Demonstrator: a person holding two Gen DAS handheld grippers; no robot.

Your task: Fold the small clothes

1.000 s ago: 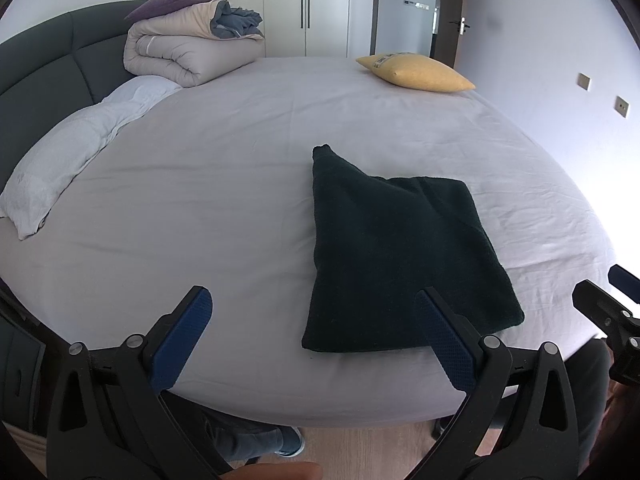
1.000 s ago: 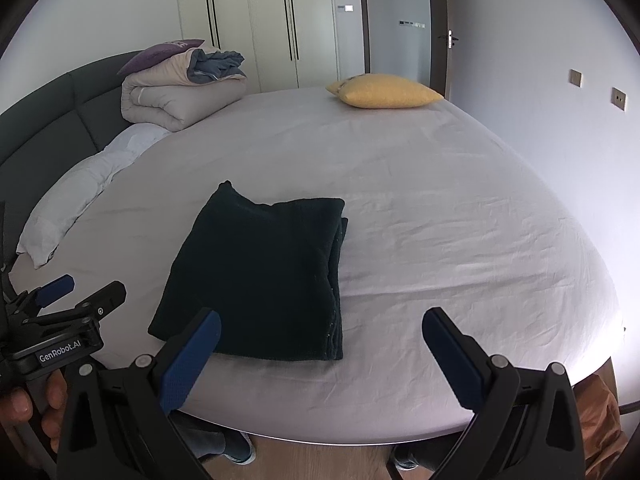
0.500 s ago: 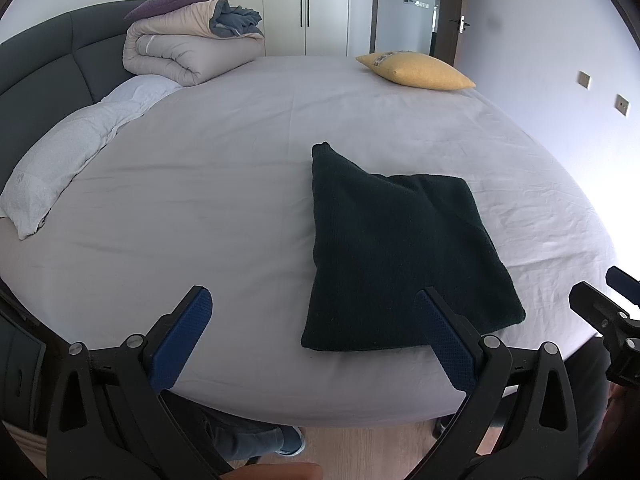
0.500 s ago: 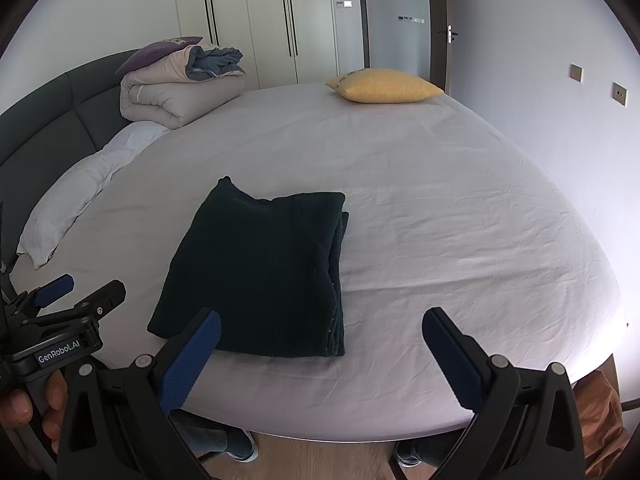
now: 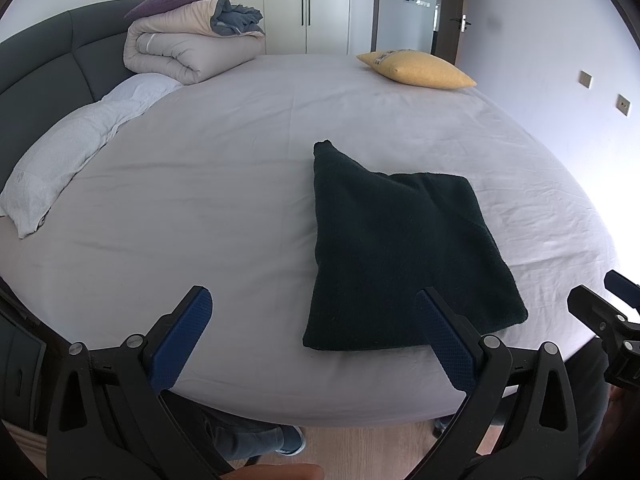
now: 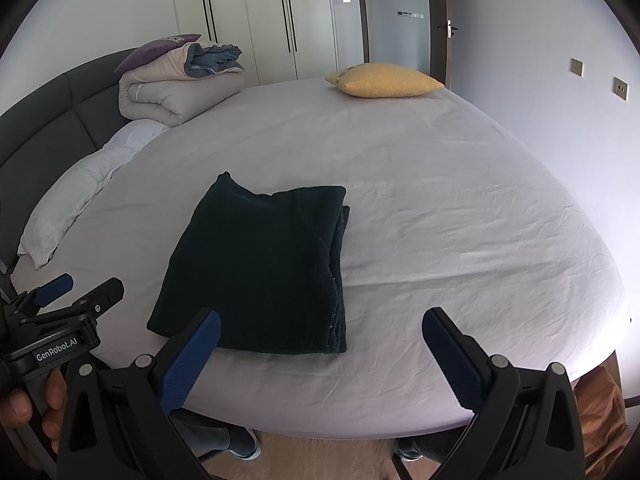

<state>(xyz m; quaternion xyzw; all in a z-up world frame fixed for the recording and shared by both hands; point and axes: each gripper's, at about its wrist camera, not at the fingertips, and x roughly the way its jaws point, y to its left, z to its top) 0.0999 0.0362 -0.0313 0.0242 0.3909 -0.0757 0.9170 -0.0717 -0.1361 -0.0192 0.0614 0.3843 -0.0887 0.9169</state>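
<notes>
At the left of the bed, a white pillow lies along the dark headboard, with a rolled duvet stacked behind it; both sit well apart from the working area, likely so the sheet stays free for folding. The left gripper hovers off the near edge of the bed, its jaws wide apart and holding nothing. Just right of it lies the dark garment, folded into a thick rectangle, flat on the sheet near the near edge, its layered edges showing on the right side. It looks finished, which would explain why neither gripper touches it. The right gripper also hangs short of the bed with its jaws spread and empty. Farther right and back, a yellow cushion rests near the far edge. Against the earlier frames, almost nothing differs: the garment has kept its place and shape, and both grippers have only drifted slightly.
</notes>
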